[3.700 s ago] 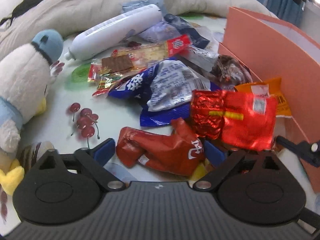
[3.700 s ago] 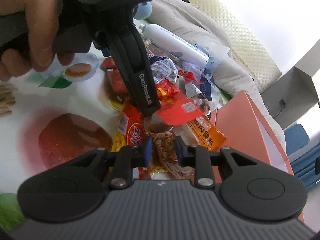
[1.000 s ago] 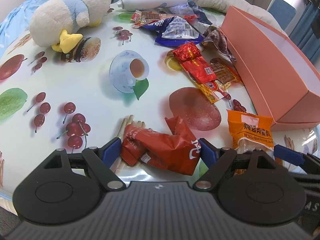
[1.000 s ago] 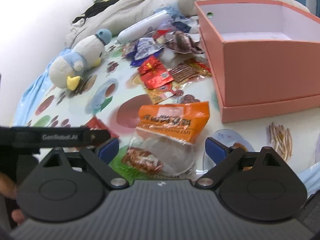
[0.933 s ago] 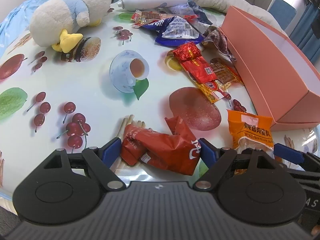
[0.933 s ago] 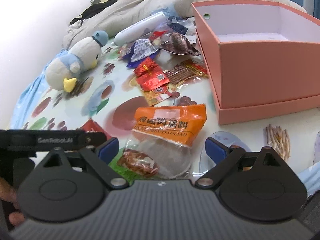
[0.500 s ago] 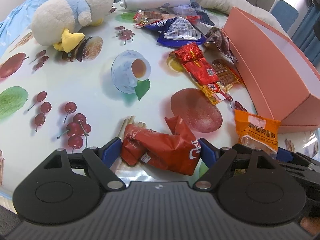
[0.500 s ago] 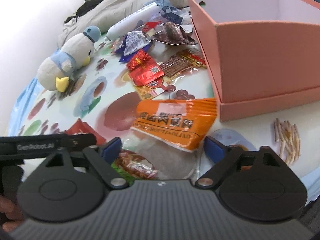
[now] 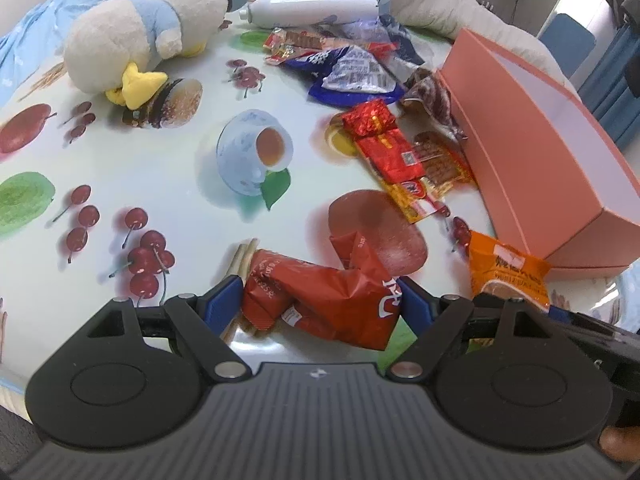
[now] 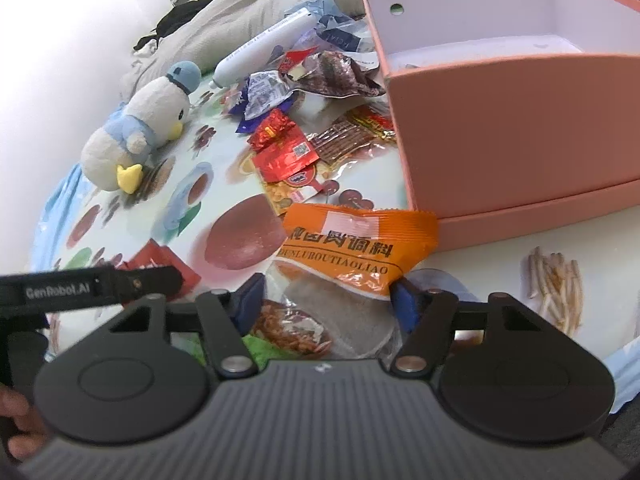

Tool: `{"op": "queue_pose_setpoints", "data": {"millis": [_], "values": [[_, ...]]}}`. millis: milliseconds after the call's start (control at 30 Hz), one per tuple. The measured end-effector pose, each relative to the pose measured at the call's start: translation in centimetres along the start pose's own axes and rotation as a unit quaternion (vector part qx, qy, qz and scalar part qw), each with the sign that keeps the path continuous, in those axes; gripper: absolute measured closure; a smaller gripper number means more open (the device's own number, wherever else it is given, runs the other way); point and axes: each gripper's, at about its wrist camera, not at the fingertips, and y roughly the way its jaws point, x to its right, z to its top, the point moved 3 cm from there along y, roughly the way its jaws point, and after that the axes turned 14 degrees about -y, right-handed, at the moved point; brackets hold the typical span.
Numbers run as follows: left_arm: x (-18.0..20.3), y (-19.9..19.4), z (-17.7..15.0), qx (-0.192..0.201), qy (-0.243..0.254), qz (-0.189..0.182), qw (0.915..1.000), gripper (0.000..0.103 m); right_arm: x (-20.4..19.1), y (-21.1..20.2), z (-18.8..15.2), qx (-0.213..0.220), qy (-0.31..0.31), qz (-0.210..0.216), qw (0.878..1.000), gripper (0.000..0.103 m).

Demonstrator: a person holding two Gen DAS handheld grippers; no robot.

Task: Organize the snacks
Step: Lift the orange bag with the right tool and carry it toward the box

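Note:
My left gripper [image 9: 320, 304] is shut on a crumpled red snack packet [image 9: 324, 296], held just above the table near its front edge. My right gripper [image 10: 326, 300] is shut on an orange-topped clear seasoning packet [image 10: 352, 248], which also shows in the left wrist view [image 9: 506, 272]. The open pink box [image 10: 512, 120] stands just right of the orange packet; its white inside holds nothing that I can see. It also shows in the left wrist view [image 9: 540, 152]. A pile of other snack packets [image 9: 384, 148] lies beside the box.
A plush duck [image 9: 148, 40] and a white bottle [image 9: 312, 8] lie at the back of the fruit-print tablecloth [image 9: 160, 168]. Blue and brown wrappers [image 9: 356, 76] lie behind the red packets. A grey blanket [image 10: 256, 12] borders the far edge.
Both grippers keep their packets. The right gripper has closed a little on the orange packet and moved nearer the box's front corner. The left view has shifted slightly.

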Motion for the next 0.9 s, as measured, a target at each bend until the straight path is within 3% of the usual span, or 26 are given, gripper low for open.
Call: {"op": "queue_pose_setpoints", "data": {"millis": [500, 900], "values": [[3.1, -3.5, 1.2, 0.023, 0.001, -0.024, 0.9995, 0.017, 0.4, -4.6, 1.5, 0.033, 0.000, 0.016, 0.999, 0.038], [5.5, -7.7, 2.0, 0.059, 0.007, -0.032, 0.9977, 0.017, -0.1, -9.7, 3.6, 0.088, -0.019, 0.018, 0.996, 0.038]]}}
